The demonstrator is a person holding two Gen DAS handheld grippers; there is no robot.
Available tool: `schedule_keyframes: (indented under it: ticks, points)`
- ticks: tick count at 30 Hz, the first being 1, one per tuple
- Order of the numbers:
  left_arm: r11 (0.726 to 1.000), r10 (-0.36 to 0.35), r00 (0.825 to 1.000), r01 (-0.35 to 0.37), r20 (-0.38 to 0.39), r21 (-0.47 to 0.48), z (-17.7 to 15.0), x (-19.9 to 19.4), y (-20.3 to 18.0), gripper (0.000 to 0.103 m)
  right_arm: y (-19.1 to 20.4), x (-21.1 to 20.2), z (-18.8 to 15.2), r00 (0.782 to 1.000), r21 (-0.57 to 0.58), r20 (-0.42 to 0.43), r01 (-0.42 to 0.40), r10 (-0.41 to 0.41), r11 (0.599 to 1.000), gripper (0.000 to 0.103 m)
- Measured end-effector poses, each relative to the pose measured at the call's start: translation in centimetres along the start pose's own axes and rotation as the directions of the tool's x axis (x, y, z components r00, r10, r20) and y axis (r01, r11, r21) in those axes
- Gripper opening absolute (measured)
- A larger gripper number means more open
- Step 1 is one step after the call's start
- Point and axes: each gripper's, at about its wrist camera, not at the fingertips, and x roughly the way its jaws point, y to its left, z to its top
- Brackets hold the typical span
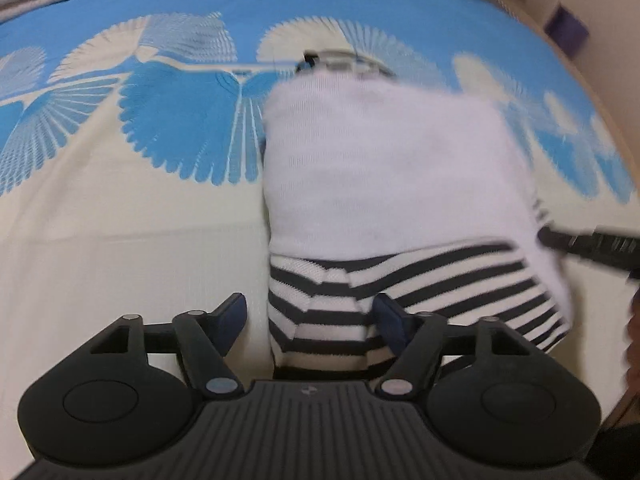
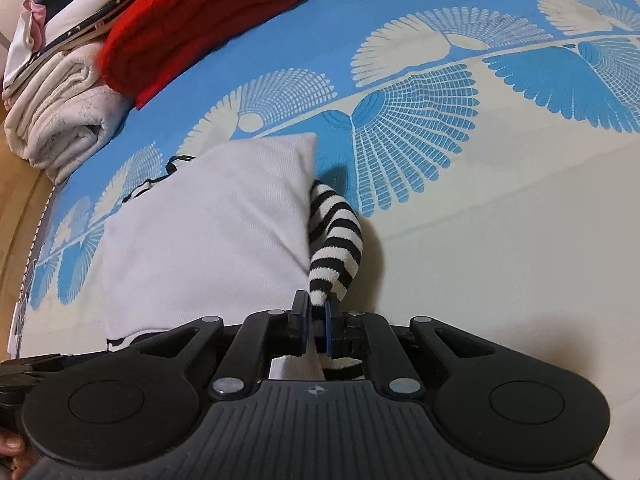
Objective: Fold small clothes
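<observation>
On the bedspread (image 2: 500,240), patterned in blue and cream fans, a small white garment (image 2: 208,232) with black-and-white striped sleeves is being handled by both grippers. It is lying toward the edge of the bed that shows at the left of the right wrist view, with its white body folded flat into a rough rectangle. One striped sleeve (image 2: 336,240) is being pinched by the right gripper (image 2: 316,320), whose jaws are drawn together on the sleeve's end, so that the sleeve is being lifted in a curve beside the white body. The left gripper (image 1: 310,320) is being held with its jaws spread apart, one on either side of the striped part (image 1: 320,316) of the garment (image 1: 384,168) nearest it; whether the pads are touching the cloth cannot be told. Folded clothes are being kept at the far corner of the bed: a red knit (image 2: 200,20), a cream bundle (image 2: 60,120) beside it, and white and dark pieces stacked on top.
</observation>
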Motion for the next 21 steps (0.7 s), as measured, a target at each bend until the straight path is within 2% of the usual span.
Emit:
schedule_keyframes:
  ticks: [2, 3, 5, 6, 7, 8, 9, 11, 13, 15, 17, 19, 21]
  points:
    - [0.999, -0.038, 0.997, 0.037, 0.061, 0.016, 0.1, -2.1, -0.4, 0.069, 0.1, -1.0, 0.1, 1.000, 0.002, 0.013, -0.006, 0.006, 1.000, 0.018]
    - [0.997, -0.067, 0.995, 0.064, 0.074, 0.032, 0.1, -2.8, -0.6, 0.070, 0.1, -1.5, 0.1, 0.999, 0.004, 0.014, -0.040, 0.040, 0.999, 0.026]
    - [0.991, -0.116, 0.992, 0.111, 0.057, 0.072, -0.5, -3.1, -1.1, 0.070, 0.0, -2.1, 0.1, 0.996, 0.001, 0.013, -0.094, 0.094, 0.996, 0.031]
    - [0.990, -0.108, 0.993, 0.104, 0.039, 0.091, -0.8, -2.7, -1.4, 0.070, 0.0, -2.2, -0.1, 0.993, -0.011, -0.002, -0.115, 0.115, 0.993, 0.036]
    - [0.991, -0.064, 0.998, 0.062, 0.005, 0.119, -1.3, -1.7, -1.7, 0.070, 0.1, -2.0, -0.3, 0.992, -0.028, -0.027, -0.125, 0.124, 0.992, 0.038]
    - [0.989, 0.009, 0.999, -0.004, -0.038, 0.148, -2.0, -0.4, -1.9, 0.073, 0.3, -1.7, -0.7, 0.992, -0.055, -0.050, -0.115, 0.112, 0.992, 0.041]
    - [0.984, 0.062, 0.997, -0.052, -0.052, 0.170, -2.6, 0.6, -2.1, 0.080, 0.4, -1.1, -1.1, 0.994, -0.094, -0.075, -0.087, 0.080, 0.992, 0.041]
    - [0.980, 0.094, 0.995, -0.088, -0.030, 0.179, -2.8, 0.7, -2.4, 0.083, 0.7, 0.5, -2.3, 0.990, -0.195, -0.135, 0.010, -0.037, 0.981, 0.041]
    - [0.982, 0.121, 0.993, -0.121, 0.005, 0.147, -2.5, -0.7, -2.6, 0.083, 0.5, 1.0, -2.8, 0.982, -0.230, -0.152, 0.072, -0.109, 0.970, 0.040]
    - [0.982, 0.147, 0.986, -0.155, 0.075, 0.106, -2.7, -2.9, -2.8, 0.083, 0.2, -0.3, -2.2, 0.987, -0.192, -0.104, 0.104, -0.126, 0.976, 0.040]
    - [0.979, 0.174, 0.977, -0.185, 0.125, 0.082, -2.7, -5.2, -2.9, 0.086, 0.2, -2.7, -1.4, 0.991, -0.158, -0.015, 0.127, -0.131, 0.979, 0.040]
    - [0.964, 0.235, 0.953, -0.254, 0.190, 0.079, -2.8, -8.3, -3.6, 0.088, 0.5, -6.0, -1.0, 0.987, -0.138, 0.096, 0.140, -0.127, 0.980, 0.040]
    - [0.951, 0.258, 0.918, -0.296, 0.300, 0.089, -3.8, -12.1, -5.0, 0.094, 1.4, -9.3, -1.2, 0.968, -0.151, 0.214, 0.165, -0.131, 0.975, 0.040]
